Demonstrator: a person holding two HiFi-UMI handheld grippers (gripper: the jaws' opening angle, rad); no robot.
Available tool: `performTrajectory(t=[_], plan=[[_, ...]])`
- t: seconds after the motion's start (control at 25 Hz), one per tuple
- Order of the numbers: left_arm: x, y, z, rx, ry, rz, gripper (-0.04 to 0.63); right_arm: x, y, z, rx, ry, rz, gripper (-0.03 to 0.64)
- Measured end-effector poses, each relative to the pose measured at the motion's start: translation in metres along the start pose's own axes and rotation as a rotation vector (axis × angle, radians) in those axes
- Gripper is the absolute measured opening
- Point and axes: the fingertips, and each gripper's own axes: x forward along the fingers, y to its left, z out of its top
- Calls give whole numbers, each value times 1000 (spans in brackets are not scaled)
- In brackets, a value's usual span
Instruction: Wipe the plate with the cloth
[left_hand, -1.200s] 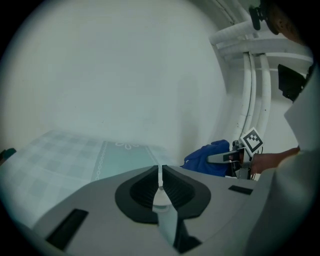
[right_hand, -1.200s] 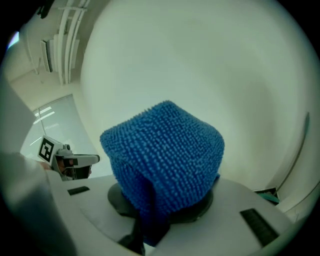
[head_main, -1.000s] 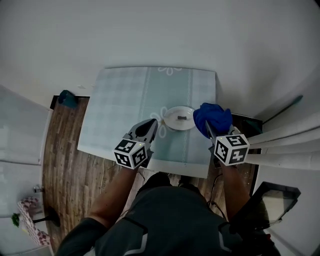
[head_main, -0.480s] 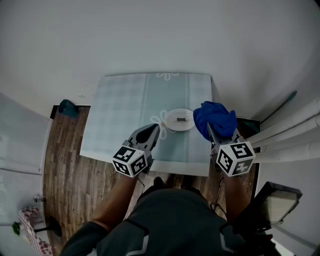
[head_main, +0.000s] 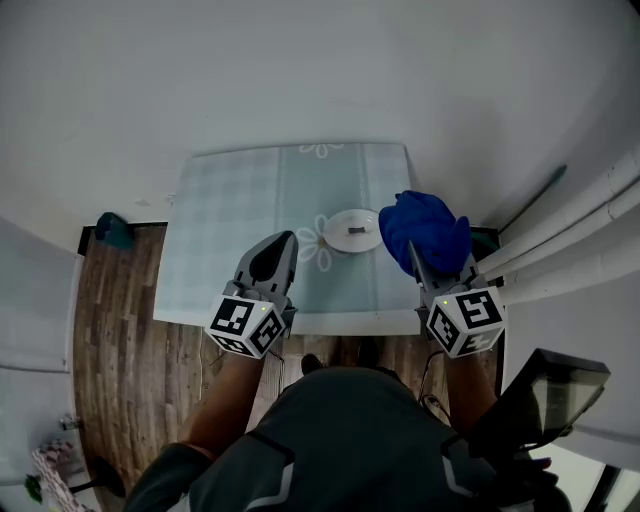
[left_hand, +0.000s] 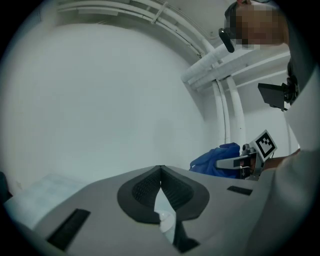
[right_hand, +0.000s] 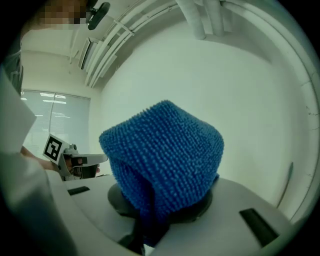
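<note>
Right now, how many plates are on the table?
1. The white plate sits on the table near its front edge, with a small dark thing on it. The blue cloth to its right blocks part of the table, so another could hide there.

Holding left hand-held gripper (head_main: 286, 237) out level, jaws pressed together on nothing. Holding right hand-held gripper (head_main: 410, 246) alongside, well apart, tipped slightly down, jaws clamped on bunched cloth (head_main: 425, 229). Stretching left forearm (head_main: 226, 398) and right forearm (head_main: 463, 386) forward, both bare.
</note>
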Motion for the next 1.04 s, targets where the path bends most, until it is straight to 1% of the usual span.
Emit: performTrajectory(t=[0.08,0.2,0.28,0.4,0.56,0.88,1.04], plan=[[-7,3,4,-4,-10,5,9,-5,5,0,-1,2,-16,86],[-12,2,1,-22,10,-7,9,-12,11,3,6,-1,-38,86],[-13,0,2,-19,21,-21,9,-13,13,6,6,-3,-49,86],[-13,-5,5,6,11,-46,9,-13,14,3,3,-1,-63,86],[-16,-5,8,-9,-4,-60,9,-13,18,-1,11,2,-76,86],[-18,0,15,-36,-10,-67,9,-9,22,5,13,-6,-75,86],[-18,0,16,-25,-12,-75,9,-4,25,7,1,-9,-62,86]])
